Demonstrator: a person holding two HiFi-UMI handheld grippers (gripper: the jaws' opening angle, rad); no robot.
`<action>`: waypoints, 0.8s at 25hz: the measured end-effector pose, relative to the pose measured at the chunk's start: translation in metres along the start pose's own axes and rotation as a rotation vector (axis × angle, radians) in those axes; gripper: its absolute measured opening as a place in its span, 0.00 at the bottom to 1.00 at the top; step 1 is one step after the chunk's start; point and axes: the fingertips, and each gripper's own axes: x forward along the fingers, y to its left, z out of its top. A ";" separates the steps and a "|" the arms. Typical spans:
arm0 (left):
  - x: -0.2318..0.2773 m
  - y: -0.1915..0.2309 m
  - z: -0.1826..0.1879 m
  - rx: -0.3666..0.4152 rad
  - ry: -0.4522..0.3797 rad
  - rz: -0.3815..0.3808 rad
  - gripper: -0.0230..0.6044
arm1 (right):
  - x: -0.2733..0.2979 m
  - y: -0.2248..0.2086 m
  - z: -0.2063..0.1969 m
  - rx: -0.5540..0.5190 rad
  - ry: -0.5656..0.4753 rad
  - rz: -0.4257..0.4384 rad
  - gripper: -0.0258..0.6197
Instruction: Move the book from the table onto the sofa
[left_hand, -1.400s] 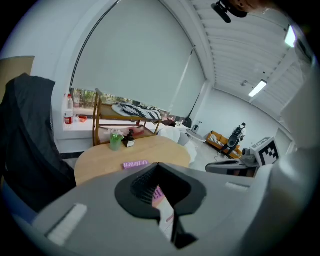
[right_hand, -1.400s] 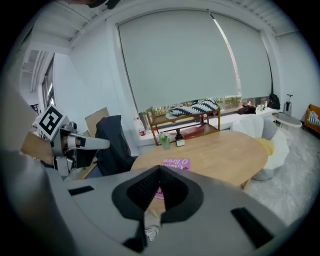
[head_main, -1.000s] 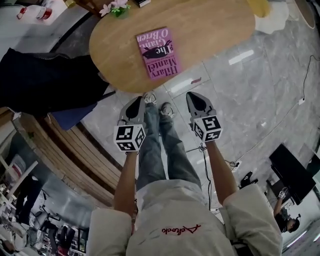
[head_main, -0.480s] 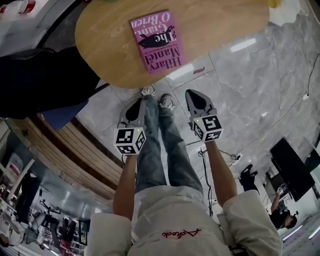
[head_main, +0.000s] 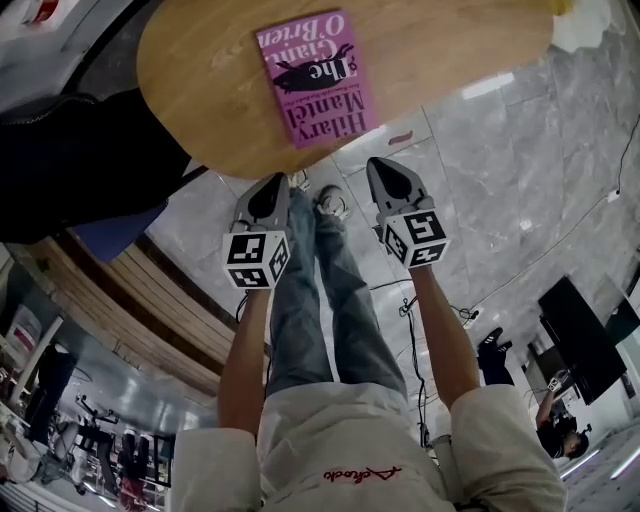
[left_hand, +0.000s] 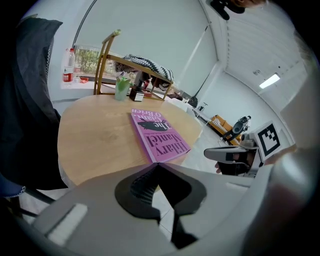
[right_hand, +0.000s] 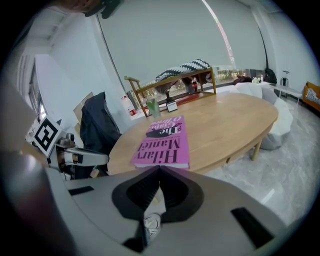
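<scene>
The oval wooden worktop (head_main: 200, 80) and its pink paperback book (head_main: 318, 78) have drawn nearer. Your left gripper (head_main: 282, 179) and right gripper (head_main: 373, 163), jaws pressed together and empty, are not yet at the book.

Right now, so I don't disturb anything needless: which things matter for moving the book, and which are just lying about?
Job: pink book, lying on the wooden table; left gripper and right gripper, both shut, empty.
Lying about: black jacket, green cup, wooden rack, bottle.
</scene>
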 end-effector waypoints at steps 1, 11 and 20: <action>0.005 0.003 0.001 -0.003 0.001 0.002 0.05 | 0.005 -0.002 0.002 0.000 -0.003 -0.001 0.05; 0.046 0.024 0.041 -0.002 -0.038 0.014 0.05 | 0.050 -0.023 0.043 -0.067 -0.029 0.007 0.05; 0.074 0.032 0.072 0.007 -0.058 0.017 0.05 | 0.075 -0.035 0.061 -0.086 -0.027 -0.006 0.05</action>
